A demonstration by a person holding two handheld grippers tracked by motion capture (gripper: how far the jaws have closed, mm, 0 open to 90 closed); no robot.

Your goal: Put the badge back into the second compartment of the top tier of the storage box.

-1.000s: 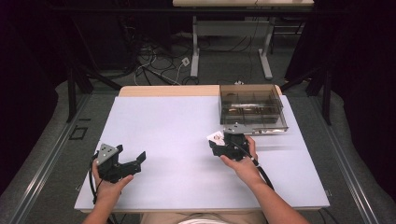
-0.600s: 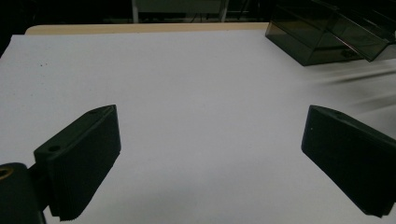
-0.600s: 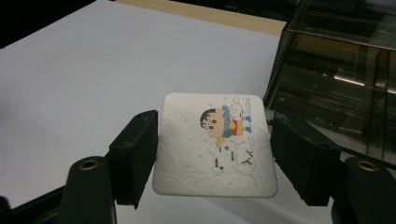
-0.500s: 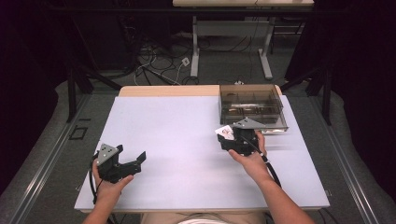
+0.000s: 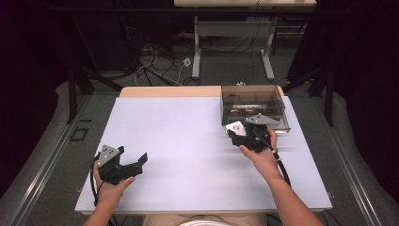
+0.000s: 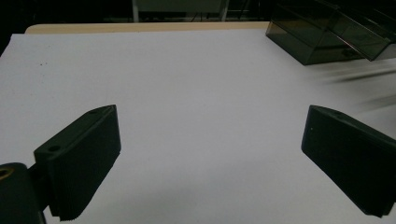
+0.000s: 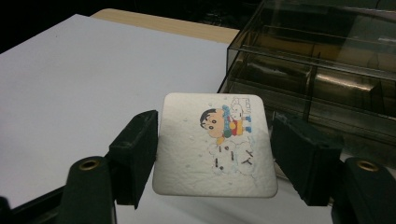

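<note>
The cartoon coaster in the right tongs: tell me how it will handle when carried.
The cartoon coaster looks stiff: gripped by its two edges, it stays flat without sagging. Probably light, being thin. Its pebbled surface likely resists slipping in the right tongs.

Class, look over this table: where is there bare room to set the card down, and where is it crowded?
The white table top lies bare between the left gripper and the right gripper, and along the far edge left of the smoky plastic box. It is crowded at the right far corner, where the right gripper holds the card against the box.
</note>
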